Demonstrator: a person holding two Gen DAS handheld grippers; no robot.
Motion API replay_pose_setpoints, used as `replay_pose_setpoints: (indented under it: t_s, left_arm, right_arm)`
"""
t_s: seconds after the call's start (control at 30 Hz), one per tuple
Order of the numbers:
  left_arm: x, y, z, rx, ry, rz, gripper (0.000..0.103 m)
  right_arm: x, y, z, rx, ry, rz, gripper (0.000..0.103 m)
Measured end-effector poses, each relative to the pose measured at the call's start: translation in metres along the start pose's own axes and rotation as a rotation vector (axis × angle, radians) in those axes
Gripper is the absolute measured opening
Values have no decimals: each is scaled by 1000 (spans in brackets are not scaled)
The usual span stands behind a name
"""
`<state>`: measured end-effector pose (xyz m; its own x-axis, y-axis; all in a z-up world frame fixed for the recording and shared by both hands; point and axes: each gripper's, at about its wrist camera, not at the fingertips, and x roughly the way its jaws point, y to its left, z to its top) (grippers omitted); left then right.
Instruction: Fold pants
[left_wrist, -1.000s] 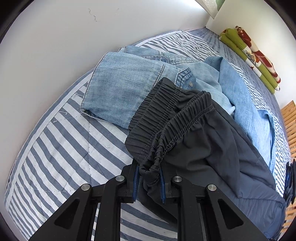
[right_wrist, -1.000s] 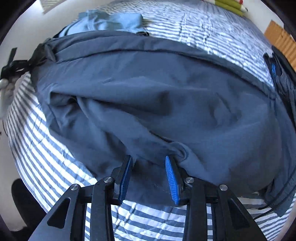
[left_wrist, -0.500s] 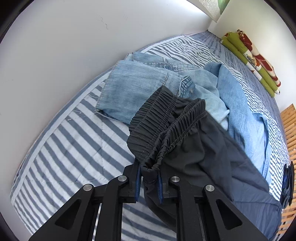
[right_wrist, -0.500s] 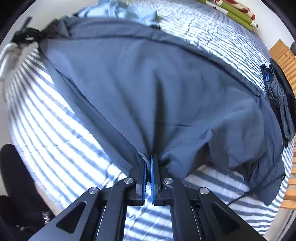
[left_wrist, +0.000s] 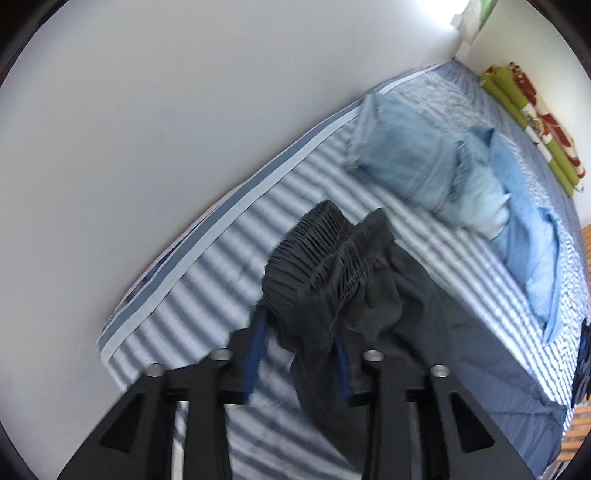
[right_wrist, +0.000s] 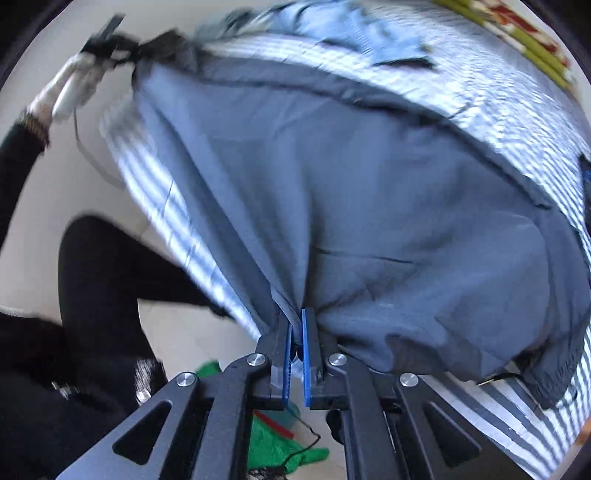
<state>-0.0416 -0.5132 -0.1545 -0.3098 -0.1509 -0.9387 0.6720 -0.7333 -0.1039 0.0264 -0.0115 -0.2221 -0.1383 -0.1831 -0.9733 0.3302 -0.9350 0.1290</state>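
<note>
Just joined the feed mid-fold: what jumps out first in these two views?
The dark grey pants dominate, stretched over the striped bed between both grippers. The left gripper has its jaws spread around the bunched elastic waistband; the right gripper pinches a fabric edge. Light blue denim clothes lie by the wall.

— Where could a hand pass on the bed (left_wrist: 207, 280)?

— The striped stretch between the wall (left_wrist: 147, 129) and the dark pants (left_wrist: 424, 332) lies bare. The strip between the pants and the blue clothes (left_wrist: 424, 166) is open too.

— What blocks the way?

— The blue clothes pile near the wall, the rolled blanket (left_wrist: 532, 114) at the far end, and the pants spread over the near side (right_wrist: 369, 203). Off the bed edge, a person's leg (right_wrist: 110, 266) and a green cloth (right_wrist: 273, 443) crowd the floor (right_wrist: 48, 199).
</note>
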Motion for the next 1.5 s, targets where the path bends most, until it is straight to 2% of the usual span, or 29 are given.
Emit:
replay_pose_setpoints:
  t_s: [0.1, 0.23, 0.33, 0.43, 0.5, 0.6, 0.7, 0.9, 0.97, 1.07, 1.1, 1.13, 1.23, 1.3, 1.37, 1.5]
  left_arm:
    - [-6, 20, -12, -3, -29, 32, 42]
    - [-10, 35, -20, -2, -53, 44, 42]
    - [-9, 26, -17, 30, -73, 21, 42]
    - [-4, 2, -9, 77, -91, 4, 42]
    - [0, -23, -7, 135, -93, -11, 42]
    - [4, -68, -17, 260, -71, -52, 42]
    - [12, -99, -34, 362, -12, -75, 42]
    - [40, -128, -51, 444, 93, -119, 39]
    - [46, -127, -38, 355, 74, -157, 40]
    - [37, -82, -2, -5, -65, -159, 40]
    - [32, -71, 4, -65, -81, -177, 40]
    - [27, -66, 8, -68, -90, -176, 40]
    - [8, -72, 4, 60, -104, -166, 40]
    - [5, -82, -3, 150, -64, -141, 40]
    - [9, -93, -16, 228, -9, -160, 40]
    - [28, -120, -41, 353, 83, -183, 40]
  right_arm:
    - [-3, 8, 0, -30, 20, 25, 12]
    - [-31, 2, 21, -67, -71, 29, 24]
    - [-46, 2, 40, -81, -132, -23, 25]
    - [-42, -6, 66, -111, -174, -93, 25]
    - [-35, -16, 82, -135, -167, -124, 25]
    - [-10, -39, 105, -165, -150, -272, 26]
    - [10, -70, 119, -120, -88, -261, 26]
    - [37, -105, 120, -82, -29, -171, 23]
    - [45, -111, 121, -66, -21, -162, 23]
    - [49, -119, 120, -22, -29, -145, 23]
    - [48, -122, 119, -7, -38, -151, 22]
    - [46, -124, 119, 5, -47, -168, 22]
    - [31, -138, 116, 38, -89, -181, 23]
    - [22, -153, 116, 65, -113, -193, 23]
    - [22, -164, 118, 81, -98, -168, 23]
    - [29, -154, 124, 14, -77, -135, 23]
